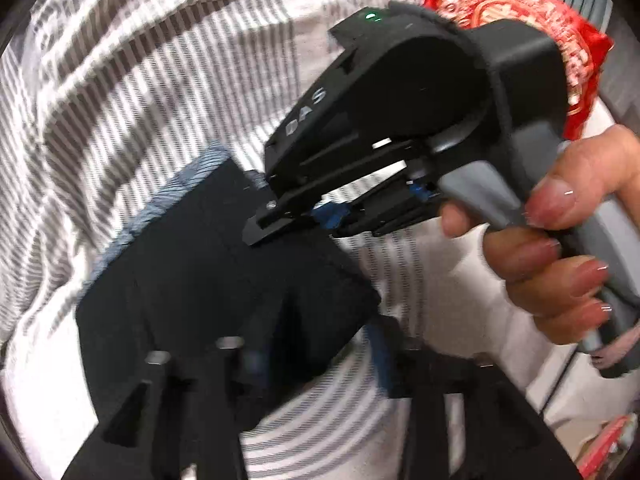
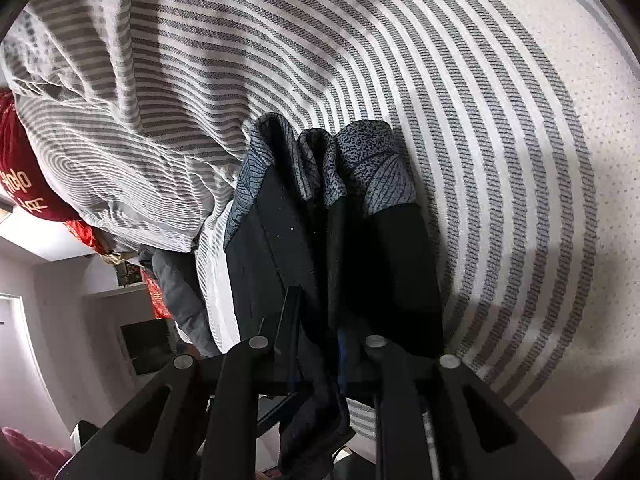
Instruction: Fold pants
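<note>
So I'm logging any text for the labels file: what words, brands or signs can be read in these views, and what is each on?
"DAS": pale letters on the black body of the right gripper, in the left wrist view.
Gold characters on the red cushion: too blurred to read.
Gold characters on the red fabric, in the right wrist view: cut off and tilted, not readable.
Nothing else carries text.

a grey-and-white striped bedsheet (image 2: 400, 60) under a red patterned cushion (image 1: 520, 12), a white cabinet (image 2: 132, 320) beyond.
</note>
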Motion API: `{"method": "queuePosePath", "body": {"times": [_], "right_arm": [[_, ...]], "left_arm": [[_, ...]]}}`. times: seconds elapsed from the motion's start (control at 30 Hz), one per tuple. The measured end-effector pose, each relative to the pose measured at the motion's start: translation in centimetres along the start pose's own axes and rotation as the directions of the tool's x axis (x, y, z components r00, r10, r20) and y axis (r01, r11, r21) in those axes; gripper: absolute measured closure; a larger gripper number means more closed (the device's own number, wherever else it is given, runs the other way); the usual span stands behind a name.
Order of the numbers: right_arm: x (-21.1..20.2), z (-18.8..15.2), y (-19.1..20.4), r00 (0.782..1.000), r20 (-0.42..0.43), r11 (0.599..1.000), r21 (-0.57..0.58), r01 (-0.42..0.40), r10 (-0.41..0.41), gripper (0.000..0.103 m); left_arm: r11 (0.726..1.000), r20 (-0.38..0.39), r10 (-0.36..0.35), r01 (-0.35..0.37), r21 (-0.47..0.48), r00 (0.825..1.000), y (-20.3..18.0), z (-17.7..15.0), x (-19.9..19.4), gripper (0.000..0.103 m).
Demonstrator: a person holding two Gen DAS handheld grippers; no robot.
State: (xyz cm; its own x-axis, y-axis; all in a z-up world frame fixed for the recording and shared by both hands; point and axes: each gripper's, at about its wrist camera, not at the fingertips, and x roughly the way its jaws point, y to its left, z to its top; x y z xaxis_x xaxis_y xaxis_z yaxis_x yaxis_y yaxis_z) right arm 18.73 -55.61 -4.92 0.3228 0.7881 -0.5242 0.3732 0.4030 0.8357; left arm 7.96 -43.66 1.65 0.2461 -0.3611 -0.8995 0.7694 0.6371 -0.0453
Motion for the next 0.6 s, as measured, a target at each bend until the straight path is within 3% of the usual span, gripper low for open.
{"method": "queuePosePath", "body": {"times": [0.07,0.17,0.23,0.3,0.5,0.6], "right_arm": [[-0.6,-0.3,0.1,0.999,0.004,0.999,-0.009,0.036,-0.036,0.074],[-1.4,-0.6,0.3,0.996,0.017,0.996,-0.002,0.085,-0.085,0.066],[-2.2,-1.0,0.6,0.99,0.031,0.991,0.001,0.137,-0.137,0.05],[-2.7,-1.3,1.0,0.986,0.045,0.987,0.002,0.161,-0.161,0.045],[-3.7,-2.3,2.3,0.971,0.085,0.974,0.025,0.223,-0.225,0.044],[-4.0,-2.8,3.9,0.95,0.124,0.957,0.001,0.29,-0.288,0.044]], "left_arm": [[1.0,0.022,0.009,-0.009,-0.008,1.0,0.0,0.0,-1.1,0.04],[1.0,0.024,-0.003,0.004,-0.029,1.0,0.4,0.0,-2.4,0.04],[0.998,0.025,-0.013,0.015,-0.058,1.0,1.6,-0.1,-3.2,0.04],[0.997,0.031,0.003,-0.001,-0.076,1.0,2.6,-0.3,-4.1,0.04],[0.988,0.02,0.055,-0.052,-0.144,0.998,6.7,-1.3,-5.2,0.04],[0.983,0.01,0.081,-0.078,-0.164,0.997,7.9,-1.9,-5.4,0.04]]}}
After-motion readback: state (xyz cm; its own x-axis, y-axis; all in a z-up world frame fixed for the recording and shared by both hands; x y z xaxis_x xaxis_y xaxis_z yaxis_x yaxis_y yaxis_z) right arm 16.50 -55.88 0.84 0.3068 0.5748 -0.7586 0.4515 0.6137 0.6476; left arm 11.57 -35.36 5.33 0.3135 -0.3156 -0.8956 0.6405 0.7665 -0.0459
